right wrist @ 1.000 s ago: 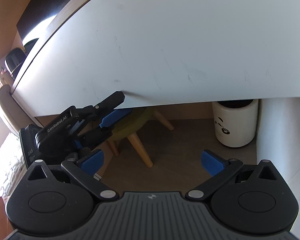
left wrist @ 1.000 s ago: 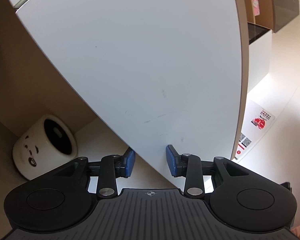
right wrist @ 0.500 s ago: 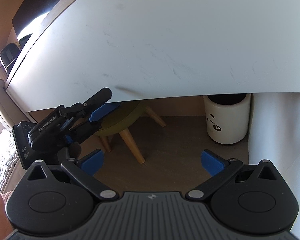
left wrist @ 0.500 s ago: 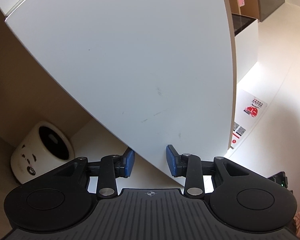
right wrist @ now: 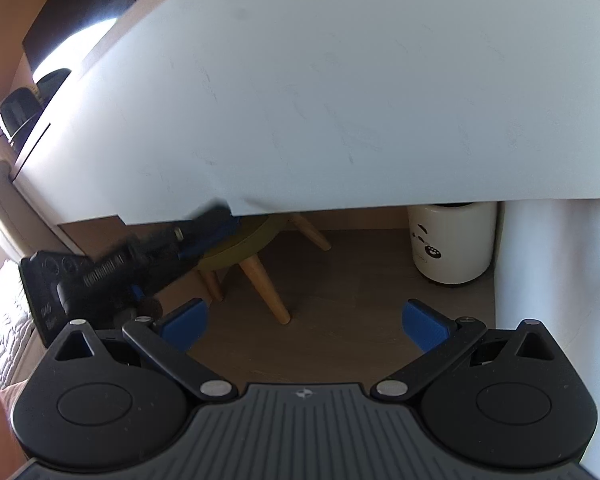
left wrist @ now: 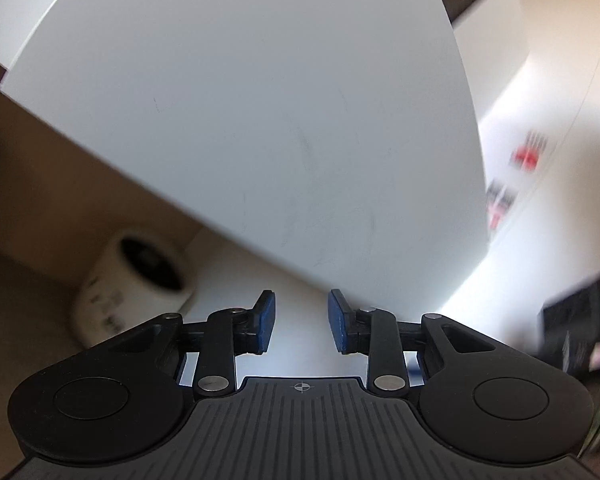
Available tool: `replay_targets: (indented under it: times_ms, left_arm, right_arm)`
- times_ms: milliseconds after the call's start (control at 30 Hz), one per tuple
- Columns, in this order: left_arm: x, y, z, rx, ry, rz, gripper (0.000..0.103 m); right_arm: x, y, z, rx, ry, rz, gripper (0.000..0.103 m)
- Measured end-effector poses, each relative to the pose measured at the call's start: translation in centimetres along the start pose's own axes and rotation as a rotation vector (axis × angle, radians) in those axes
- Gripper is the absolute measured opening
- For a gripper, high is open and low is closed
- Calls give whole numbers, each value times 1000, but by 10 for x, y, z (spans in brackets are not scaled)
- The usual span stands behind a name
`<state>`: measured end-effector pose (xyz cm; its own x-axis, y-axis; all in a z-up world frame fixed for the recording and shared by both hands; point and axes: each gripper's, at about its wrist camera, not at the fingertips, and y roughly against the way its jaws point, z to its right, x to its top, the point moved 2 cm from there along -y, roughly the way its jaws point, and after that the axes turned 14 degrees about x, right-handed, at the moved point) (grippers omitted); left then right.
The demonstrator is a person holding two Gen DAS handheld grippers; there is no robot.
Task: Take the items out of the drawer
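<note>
The left gripper (left wrist: 299, 322) is set at the lower edge of the flat white drawer front (left wrist: 260, 128), its jaws having just narrowed with the edge between them (contact cannot be told), presumably for pulling. The right gripper (right wrist: 304, 320) is held spread and empty, ready for picking. The drawer is judged unopened; no items are visible.

Standing upright on the brown floor (right wrist: 340, 280), against a white wall panel (right wrist: 560, 300): a white cylindrical bin (right wrist: 452, 240) with a black rim and a panda face. Sitting to its left, well apart, a low olive-green stool (right wrist: 244, 244) on splayed wooden legs. Showing blurred in the left wrist view, red-and-black printed labels (left wrist: 516, 176) on a white surface.
</note>
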<state>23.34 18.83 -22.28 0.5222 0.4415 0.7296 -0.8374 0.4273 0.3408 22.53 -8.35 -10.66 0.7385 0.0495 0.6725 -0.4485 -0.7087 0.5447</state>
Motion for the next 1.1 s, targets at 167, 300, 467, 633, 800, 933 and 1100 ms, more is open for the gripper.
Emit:
replay_targets:
  times_ms: [167, 300, 467, 633, 800, 933, 1100]
  left_arm:
    - [-1, 53, 37, 209, -67, -166, 32]
    - [66, 120, 61, 453, -6, -137, 32]
    - [157, 146, 93, 694, 75, -9, 32]
    - [200, 109, 136, 738, -24, 31, 32]
    - [216, 89, 159, 793, -92, -51, 32]
    - [222, 72, 156, 809, -78, -121, 31]
    - [222, 73, 148, 771, -50, -139, 27]
  right_arm:
    - [14, 19, -17, -47, -53, 14, 103]
    - [31, 40, -40, -68, -91, 0, 103]
    - [63, 62, -90, -183, 61, 77, 103]
    - [90, 57, -102, -175, 51, 144, 103]
    - [102, 54, -108, -180, 65, 158, 103]
    - [105, 60, -110, -211, 61, 168, 103]
    - [107, 65, -101, -244, 40, 176, 103]
